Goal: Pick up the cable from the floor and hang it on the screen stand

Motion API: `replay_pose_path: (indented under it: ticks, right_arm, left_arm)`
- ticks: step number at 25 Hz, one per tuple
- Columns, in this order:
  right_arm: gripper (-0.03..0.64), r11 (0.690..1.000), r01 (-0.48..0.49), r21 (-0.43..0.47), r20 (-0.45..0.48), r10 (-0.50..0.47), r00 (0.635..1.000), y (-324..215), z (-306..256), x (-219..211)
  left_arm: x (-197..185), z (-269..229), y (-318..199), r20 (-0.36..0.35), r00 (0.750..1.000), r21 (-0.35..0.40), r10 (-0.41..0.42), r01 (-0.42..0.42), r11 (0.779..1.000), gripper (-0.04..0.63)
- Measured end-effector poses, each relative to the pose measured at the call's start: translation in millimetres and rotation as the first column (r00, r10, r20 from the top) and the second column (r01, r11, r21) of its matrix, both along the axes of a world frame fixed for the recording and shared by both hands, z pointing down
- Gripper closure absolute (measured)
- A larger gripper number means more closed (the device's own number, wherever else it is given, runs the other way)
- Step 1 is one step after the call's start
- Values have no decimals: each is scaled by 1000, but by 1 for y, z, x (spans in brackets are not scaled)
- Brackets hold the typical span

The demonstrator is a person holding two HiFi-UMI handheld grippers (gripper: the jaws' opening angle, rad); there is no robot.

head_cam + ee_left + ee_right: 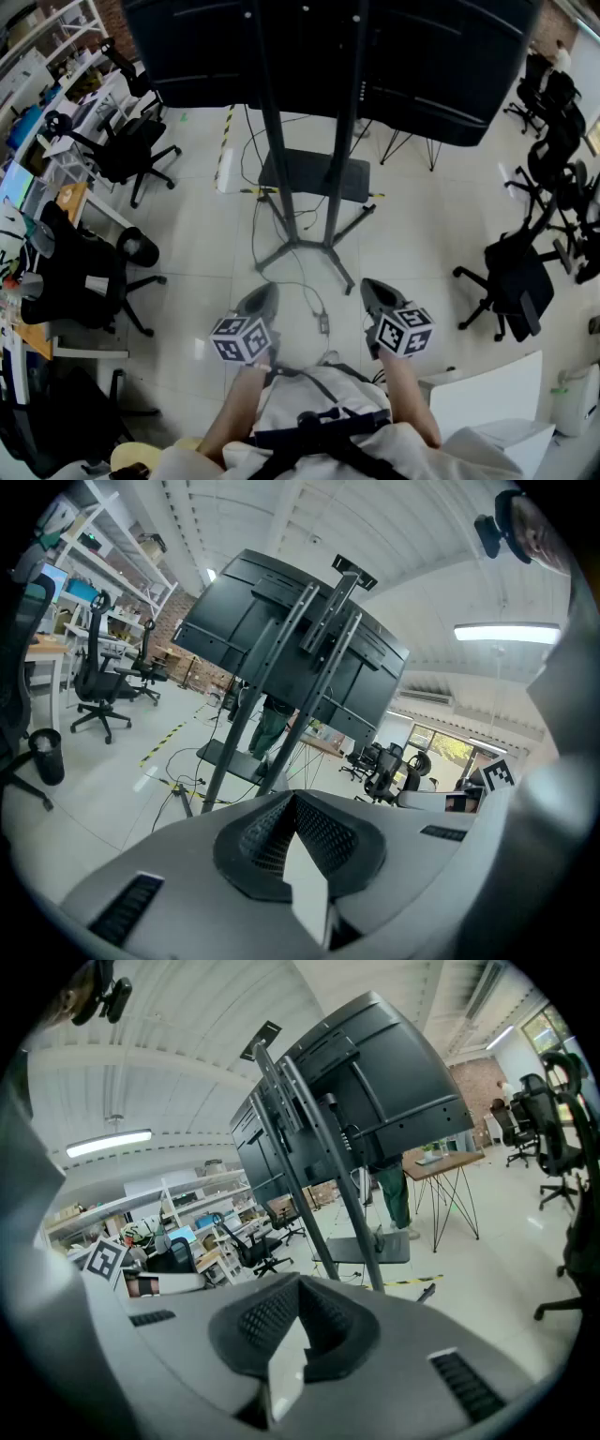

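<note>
Cable [322, 322] lies on the floor [202, 258] near the feet of the screen stand [272, 141]; left gripper [265, 292] and right gripper [372, 291] hover above it, both pressed together, empty.

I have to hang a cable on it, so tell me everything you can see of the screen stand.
The screen stand looks like dark metal: two upright poles rise from splayed legs resting on the pale tiled floor, carrying a large black screen up top and a flat black shelf lower down. A thin cable trails by its base.
</note>
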State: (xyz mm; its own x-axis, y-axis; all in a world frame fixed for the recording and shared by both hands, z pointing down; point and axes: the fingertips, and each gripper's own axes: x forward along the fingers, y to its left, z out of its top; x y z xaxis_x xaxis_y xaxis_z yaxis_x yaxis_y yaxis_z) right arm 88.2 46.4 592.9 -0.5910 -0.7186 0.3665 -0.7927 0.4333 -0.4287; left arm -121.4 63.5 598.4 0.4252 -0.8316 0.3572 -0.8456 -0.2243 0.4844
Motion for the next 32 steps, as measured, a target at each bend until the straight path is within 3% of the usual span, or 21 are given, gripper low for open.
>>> replay_pose_path:
  ticks: [5, 13, 21, 32]
  right_arm:
    - [609, 1000, -1, -10, 5, 1, 1000, -13, 5, 13]
    - [609, 999, 40, -34, 5, -40, 999, -45, 19, -9]
    - [609, 997, 69, -19, -40, -70, 997, -122, 15, -46]
    - [609, 997, 39, -59, -57, -43, 997, -219, 23, -94]
  left_arm:
    - [3, 10, -3, -2, 1000, -22, -26, 26, 999, 589]
    - [-12, 32, -42, 5, 999, -55, -47, 47, 997, 589]
    - [-44, 50, -139, 18, 999, -58, -45, 46, 997, 589]
    - [-102, 85, -278, 160, 987, -88, -1, 15, 996, 589]
